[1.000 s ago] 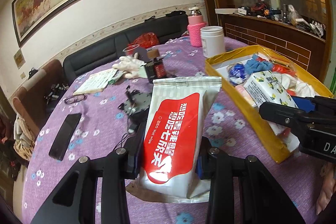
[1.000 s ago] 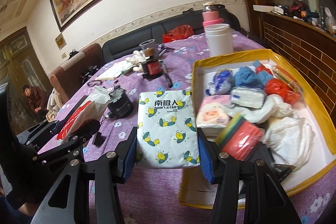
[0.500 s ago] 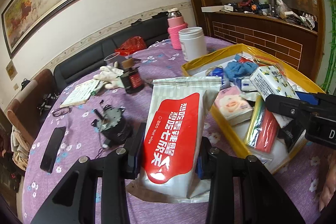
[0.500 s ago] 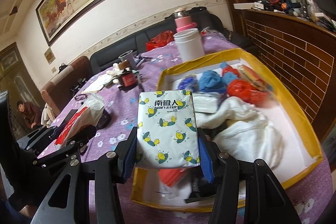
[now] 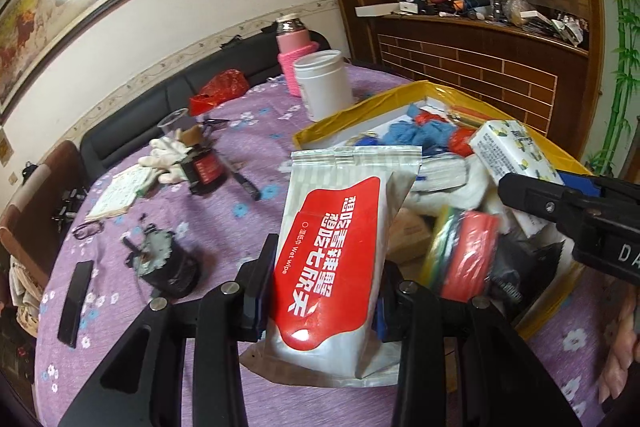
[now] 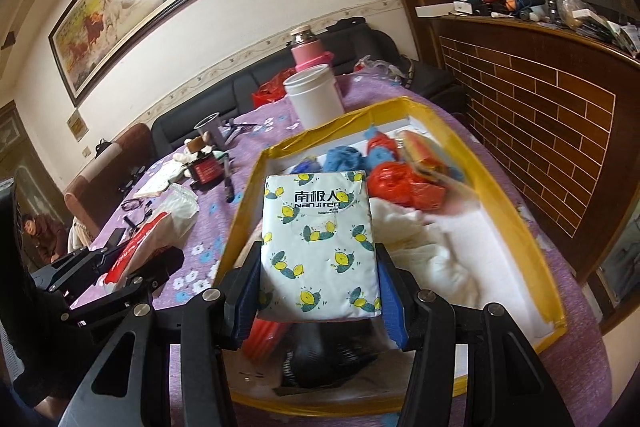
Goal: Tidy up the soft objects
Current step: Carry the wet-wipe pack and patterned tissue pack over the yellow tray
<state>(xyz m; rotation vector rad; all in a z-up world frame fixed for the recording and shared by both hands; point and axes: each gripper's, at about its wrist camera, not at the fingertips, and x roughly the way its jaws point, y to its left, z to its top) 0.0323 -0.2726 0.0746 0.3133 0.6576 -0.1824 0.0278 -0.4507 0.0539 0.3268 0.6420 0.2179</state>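
Over the yellow-rimmed cardboard box (image 6: 516, 215), we keep both grippers clamped, right gripper (image 6: 318, 287) on the lemon-print tissue pack (image 6: 320, 243), left gripper (image 5: 324, 291) on the silver-and-red wet-wipe pouch (image 5: 340, 239), lowering each onto bare space before releasing.

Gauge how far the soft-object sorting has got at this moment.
Done: the yellow box already holds cloths and bags. In hand: the right gripper grips the lemon-print tissue pack over the box; the left gripper grips the wet-wipe pouch beside it. Left: release both; white gloves remain on the table.
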